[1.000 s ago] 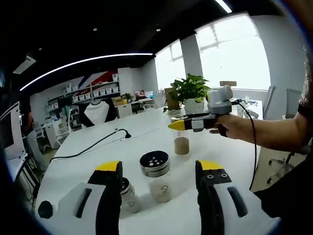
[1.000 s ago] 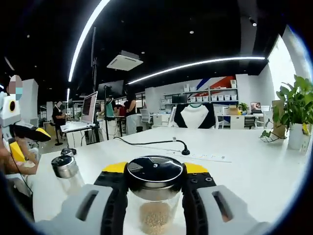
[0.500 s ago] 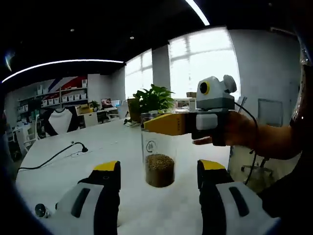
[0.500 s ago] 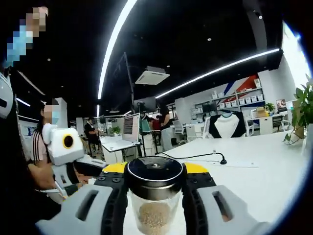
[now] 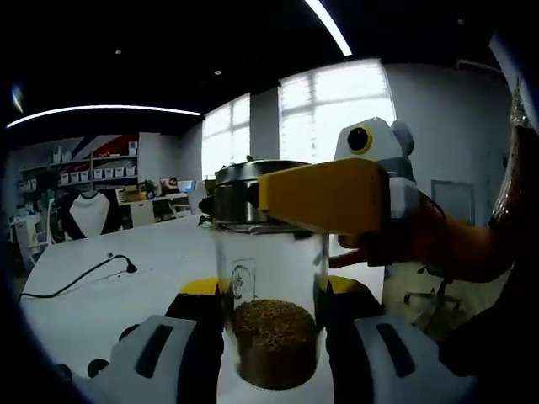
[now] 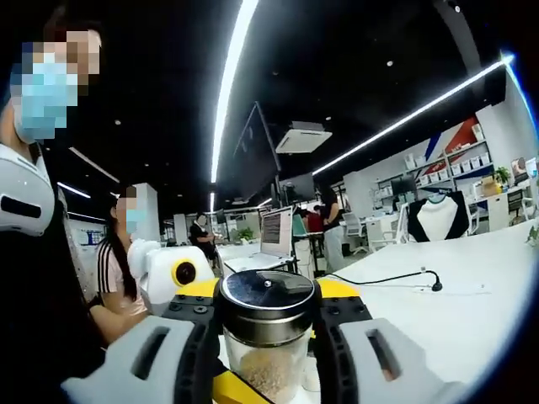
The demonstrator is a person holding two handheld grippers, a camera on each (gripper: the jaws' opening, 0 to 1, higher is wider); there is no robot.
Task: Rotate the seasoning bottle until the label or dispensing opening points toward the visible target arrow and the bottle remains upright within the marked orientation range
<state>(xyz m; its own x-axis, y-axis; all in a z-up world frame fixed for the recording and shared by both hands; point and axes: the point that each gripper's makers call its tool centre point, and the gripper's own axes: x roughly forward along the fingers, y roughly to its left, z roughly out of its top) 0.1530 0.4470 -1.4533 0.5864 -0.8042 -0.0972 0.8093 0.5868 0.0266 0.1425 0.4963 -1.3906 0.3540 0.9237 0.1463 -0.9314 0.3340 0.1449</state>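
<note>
In the right gripper view the right gripper [image 6: 266, 337] has its black, yellow-tipped fingers [image 6: 195, 337] pressed against both sides of the seasoning bottle [image 6: 266, 337], just under its lid. The bottle is a clear round jar with a wide polished metal collar and a flat dark top, holding tan grains in its lower part. It stands upright in the grip, its long axis vertical, lifted above the white tabletop [image 6: 472, 278].

In the left gripper view the same jar sits between the left gripper's [image 5: 271, 337] fingers [image 5: 199, 337], which flank the glass body closely; contact there cannot be told. A small printed mark on the glass faces this camera. The right gripper's yellow finger [image 5: 324, 195] crosses the jar at its metal collar, with the person's hand [image 5: 438, 248] behind it.

Half a second earlier the jar stood farther off in the left gripper view, well ahead of the fingers; it now looms large between them. In the right gripper view the grip on the jar is unchanged, while the other gripper's white housing [image 6: 173, 271] shows just beside the jar.

A black cable [image 5: 76, 279] lies across the smooth tabletop. A seated person [image 6: 118, 269] shows beyond the white housing.
</note>
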